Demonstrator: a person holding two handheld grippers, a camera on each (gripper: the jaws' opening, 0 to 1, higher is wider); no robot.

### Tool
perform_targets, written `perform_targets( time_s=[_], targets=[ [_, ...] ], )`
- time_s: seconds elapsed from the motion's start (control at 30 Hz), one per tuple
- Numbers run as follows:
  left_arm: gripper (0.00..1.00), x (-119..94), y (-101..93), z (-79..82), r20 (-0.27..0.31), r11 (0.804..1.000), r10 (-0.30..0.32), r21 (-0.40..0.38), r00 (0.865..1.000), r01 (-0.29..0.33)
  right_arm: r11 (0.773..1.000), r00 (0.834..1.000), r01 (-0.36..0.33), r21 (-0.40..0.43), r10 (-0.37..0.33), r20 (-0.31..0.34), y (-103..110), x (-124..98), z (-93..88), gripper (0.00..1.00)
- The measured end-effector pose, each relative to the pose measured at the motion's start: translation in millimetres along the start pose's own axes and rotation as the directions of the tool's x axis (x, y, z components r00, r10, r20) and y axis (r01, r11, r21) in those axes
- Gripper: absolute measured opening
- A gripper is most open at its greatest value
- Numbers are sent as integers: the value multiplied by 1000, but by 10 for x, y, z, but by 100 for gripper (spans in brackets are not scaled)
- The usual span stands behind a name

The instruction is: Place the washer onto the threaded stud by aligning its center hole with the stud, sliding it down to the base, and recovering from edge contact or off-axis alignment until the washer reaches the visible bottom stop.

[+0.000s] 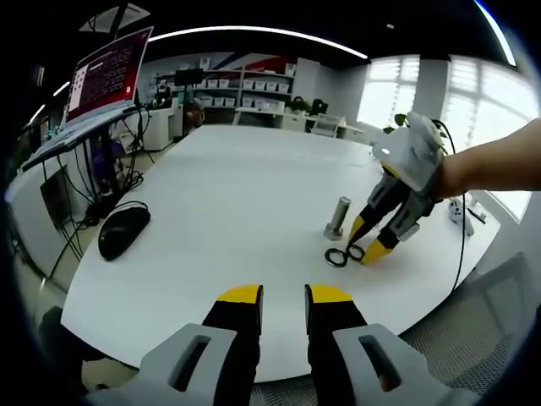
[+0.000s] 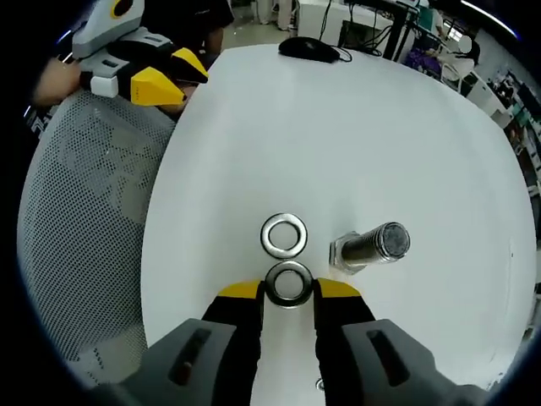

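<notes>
Right gripper view has us right over the action: the right gripper (image 2: 289, 292) sits low on the white table (image 2: 355, 110), its yellow-tipped jaws standing either side of the near washer (image 2: 289, 282) and seemingly closing on its rim, though we can't tell if the grip is firm. A second washer (image 2: 283, 234) lies flat just beyond it, touching or nearly so, and the threaded stud (image 2: 372, 245) stands upright on its hex base just to the side, bare, nothing on it yet. So we judge this as the pick-up, with the threading all to come. Next we'd need to lift the washer clear, carry it over the stud's top, level it and centre the hole before sliding down. The spare washer crowds the grasp. The left gripper (image 1: 283, 296) hangs back at the table's edge, jaws slightly apart and holding nothing; a black mouse (image 1: 123, 230) and a laptop (image 1: 106, 72) sit well apart.
</notes>
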State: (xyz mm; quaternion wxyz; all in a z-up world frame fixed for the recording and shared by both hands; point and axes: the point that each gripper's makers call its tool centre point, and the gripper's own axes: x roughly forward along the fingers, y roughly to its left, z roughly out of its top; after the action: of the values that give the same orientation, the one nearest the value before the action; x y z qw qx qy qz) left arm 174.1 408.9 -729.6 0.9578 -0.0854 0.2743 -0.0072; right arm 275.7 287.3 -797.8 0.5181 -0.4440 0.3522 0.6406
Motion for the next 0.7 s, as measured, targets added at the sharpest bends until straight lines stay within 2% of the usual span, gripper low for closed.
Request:
perform_targets(
  time_s=[0.1,0.13,0.27,0.7],
  targets=[
    [17,-2,4,8,5,1000,2,-1,1000,-2,1000,1000,-8,6,8,-15,32,-5,-13,25],
    [17,-3,2,11,7,1000,2,-1,1000,-2,999,1000,-18,28,18,-2,58,-7,-3,25],
    [17,-3,4,20,13,1000,3,-2,1000,-3,999,1000,-21,29,21,5,69,-36,1,24],
    [17,-7,6,34,20,1000,5,-1,1000,-5,1000,999,-4,6,4,34,-6,-318,258,24]
  ],
)
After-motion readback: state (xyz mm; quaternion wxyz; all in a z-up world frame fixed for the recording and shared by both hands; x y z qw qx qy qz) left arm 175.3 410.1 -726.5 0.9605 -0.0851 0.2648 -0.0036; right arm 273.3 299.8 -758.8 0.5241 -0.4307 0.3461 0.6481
